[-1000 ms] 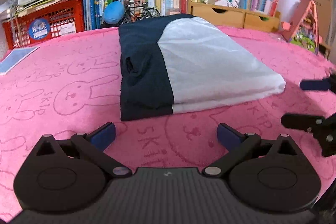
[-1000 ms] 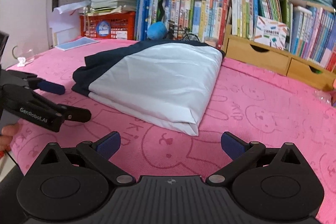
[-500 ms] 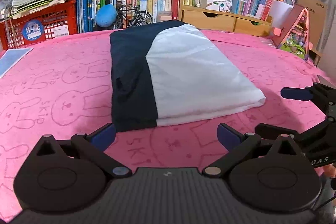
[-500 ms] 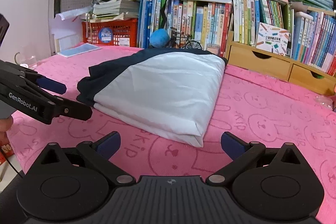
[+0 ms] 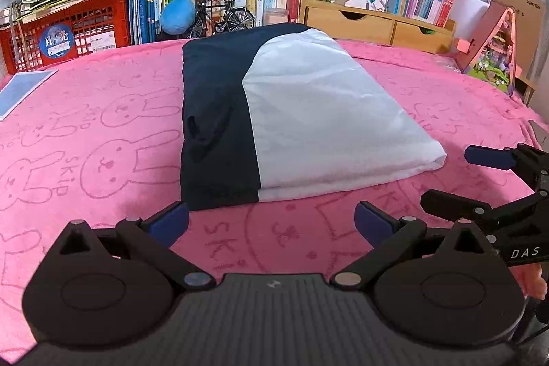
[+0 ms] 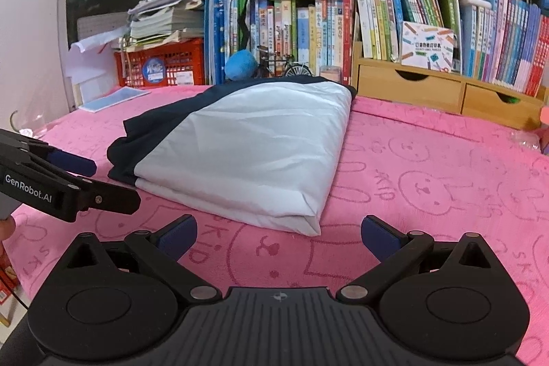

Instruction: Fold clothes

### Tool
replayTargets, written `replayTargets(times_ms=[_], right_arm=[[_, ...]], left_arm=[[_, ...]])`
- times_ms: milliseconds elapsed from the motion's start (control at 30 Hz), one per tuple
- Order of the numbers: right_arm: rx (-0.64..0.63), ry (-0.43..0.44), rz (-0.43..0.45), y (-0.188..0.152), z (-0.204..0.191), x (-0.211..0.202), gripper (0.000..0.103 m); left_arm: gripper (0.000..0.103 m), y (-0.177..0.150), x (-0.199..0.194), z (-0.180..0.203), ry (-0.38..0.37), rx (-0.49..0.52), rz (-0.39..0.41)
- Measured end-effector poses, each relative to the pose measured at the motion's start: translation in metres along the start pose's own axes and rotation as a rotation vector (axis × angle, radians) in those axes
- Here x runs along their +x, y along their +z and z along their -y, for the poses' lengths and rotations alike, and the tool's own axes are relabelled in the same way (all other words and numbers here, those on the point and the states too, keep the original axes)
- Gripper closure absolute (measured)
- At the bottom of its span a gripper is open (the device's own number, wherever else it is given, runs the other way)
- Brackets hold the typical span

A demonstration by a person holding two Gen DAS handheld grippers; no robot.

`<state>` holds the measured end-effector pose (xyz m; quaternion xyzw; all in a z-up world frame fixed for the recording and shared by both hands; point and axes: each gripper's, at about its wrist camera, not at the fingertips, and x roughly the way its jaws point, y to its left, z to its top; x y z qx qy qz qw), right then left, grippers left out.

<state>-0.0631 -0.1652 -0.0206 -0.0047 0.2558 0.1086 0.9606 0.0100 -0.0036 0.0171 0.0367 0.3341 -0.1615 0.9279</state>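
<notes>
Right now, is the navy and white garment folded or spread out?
Folded: the garment lies as a compact rectangle, layered edges showing at its near corner.

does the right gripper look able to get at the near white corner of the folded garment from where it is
Probably yes. The right gripper is open and empty, and the folded garment has its white corner just ahead of the fingertips, with only bare pink blanket between. The left gripper sits off to the side.

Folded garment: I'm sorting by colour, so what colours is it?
The folded garment is navy and white, clearest in the left wrist view.
</notes>
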Motion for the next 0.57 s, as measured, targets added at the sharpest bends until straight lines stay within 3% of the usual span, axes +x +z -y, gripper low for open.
replayTargets(times_ms=[367,567], right_arm=[[-0.024,0.016,-0.01,-0.0024,-0.0056,0.0023,0.0],[-0.019,0.027,-0.025,-0.0028,-0.0051,0.0039,0.0]], left_arm=[[0.0,0.0023,0.01,-0.0037,0.004,-0.053,-0.027],[0.0,0.001,0.0088,0.0003,0.005,-0.032,-0.017]])
